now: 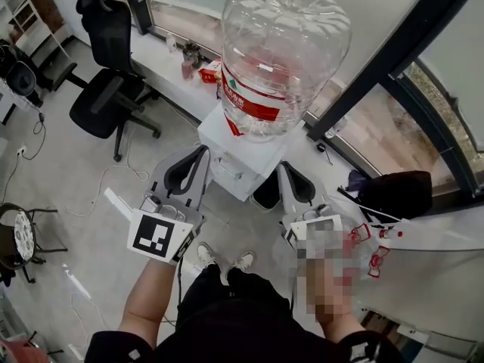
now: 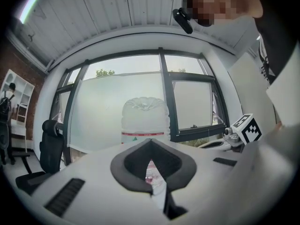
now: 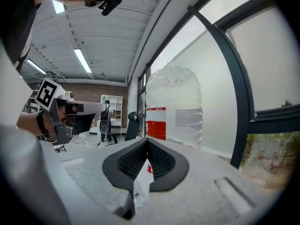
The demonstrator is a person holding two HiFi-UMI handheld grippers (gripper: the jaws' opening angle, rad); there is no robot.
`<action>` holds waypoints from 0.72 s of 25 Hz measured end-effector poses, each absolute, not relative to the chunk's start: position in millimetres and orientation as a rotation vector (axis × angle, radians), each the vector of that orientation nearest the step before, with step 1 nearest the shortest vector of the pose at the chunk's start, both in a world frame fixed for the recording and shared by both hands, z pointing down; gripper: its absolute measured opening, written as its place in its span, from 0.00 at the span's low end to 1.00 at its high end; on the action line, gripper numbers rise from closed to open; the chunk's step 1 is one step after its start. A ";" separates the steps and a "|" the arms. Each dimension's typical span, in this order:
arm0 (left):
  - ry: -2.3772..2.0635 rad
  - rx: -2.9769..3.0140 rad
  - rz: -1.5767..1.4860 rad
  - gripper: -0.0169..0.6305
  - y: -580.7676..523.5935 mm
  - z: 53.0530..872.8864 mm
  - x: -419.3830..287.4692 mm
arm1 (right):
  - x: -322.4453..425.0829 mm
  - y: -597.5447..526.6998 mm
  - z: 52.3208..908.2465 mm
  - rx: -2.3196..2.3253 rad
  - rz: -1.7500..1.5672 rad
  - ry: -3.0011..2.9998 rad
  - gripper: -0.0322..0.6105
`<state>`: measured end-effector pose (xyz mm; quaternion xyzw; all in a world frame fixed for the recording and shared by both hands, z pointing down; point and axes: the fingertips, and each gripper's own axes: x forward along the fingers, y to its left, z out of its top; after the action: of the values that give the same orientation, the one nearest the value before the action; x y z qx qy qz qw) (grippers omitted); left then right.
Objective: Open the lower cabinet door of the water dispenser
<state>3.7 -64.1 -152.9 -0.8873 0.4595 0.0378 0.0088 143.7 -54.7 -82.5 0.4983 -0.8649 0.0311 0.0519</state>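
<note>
Jaws together and empty, the left hand-held gripper (image 1: pixel 201 153) and right hand-held gripper (image 1: pixel 282 168) are held at 7 and 5 o'clock of the water dispenser (image 1: pixel 240 153), likely staged for its unseen lower cabinet door.

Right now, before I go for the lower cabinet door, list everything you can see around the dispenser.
water bottle: 1, clear with a red label, on top of the dispenser
water dispenser: 1, white, under the bottle by the window; its lower door is not in view
office chairs: 2, black, on the floor to the left
window frame: dark, behind the dispenser
red box: 1, on the ledge left of the bottle
bag: 1, black, right, under the window
cable: white, on the floor to the left
shoes: 2, white, in front of the dispenser
left hand-held gripper: white with black pads, shut, empty
right hand-held gripper: the same, shut, empty
</note>
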 end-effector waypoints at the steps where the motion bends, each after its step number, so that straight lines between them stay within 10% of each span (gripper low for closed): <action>1: 1.438 -2.766 0.117 0.04 -62.3 -159.4 2.1 | 148.5 -53.2 -92.4 1.540 0.087 -2.631 0.06; 18: 1.447 -2.614 0.222 0.04 -5.9 -232.7 -45.1 | 238.1 4.5 -180.5 1.815 -0.078 -2.597 0.06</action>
<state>-45.1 -5.9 -232.7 -0.8703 0.4815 0.0738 0.0726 238.1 4.5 -180.5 0.5726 -0.8193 -0.0246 -0.0137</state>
